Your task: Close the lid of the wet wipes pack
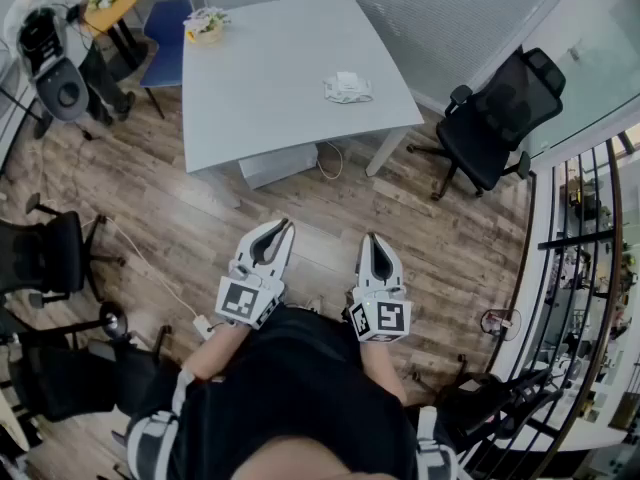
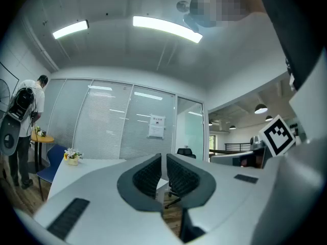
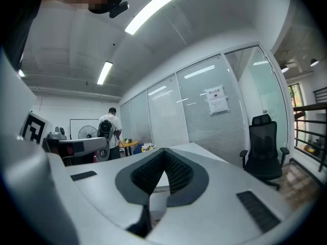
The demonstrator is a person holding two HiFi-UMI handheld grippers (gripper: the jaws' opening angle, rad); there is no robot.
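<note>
The wet wipes pack (image 1: 347, 88) lies on the pale grey table (image 1: 270, 88), toward its right side, far ahead of both grippers. My left gripper (image 1: 281, 229) is held over the wooden floor, well short of the table, its jaws nearly together with nothing between them. Beside it my right gripper (image 1: 372, 239) points the same way, shut and empty. In the left gripper view the left gripper (image 2: 163, 160) shows only a thin slit between its ribbed pads (image 2: 148, 175). In the right gripper view the right gripper (image 3: 163, 153) has its tips touching. The pack's lid cannot be made out at this distance.
A small flower pot (image 1: 205, 26) stands at the table's far left corner. A black office chair (image 1: 495, 118) sits right of the table, a blue chair (image 1: 165, 43) behind it. A person with a backpack (image 1: 45, 43) stands at the far left by a round wooden table (image 1: 115, 8). A railing (image 1: 585, 268) runs along the right.
</note>
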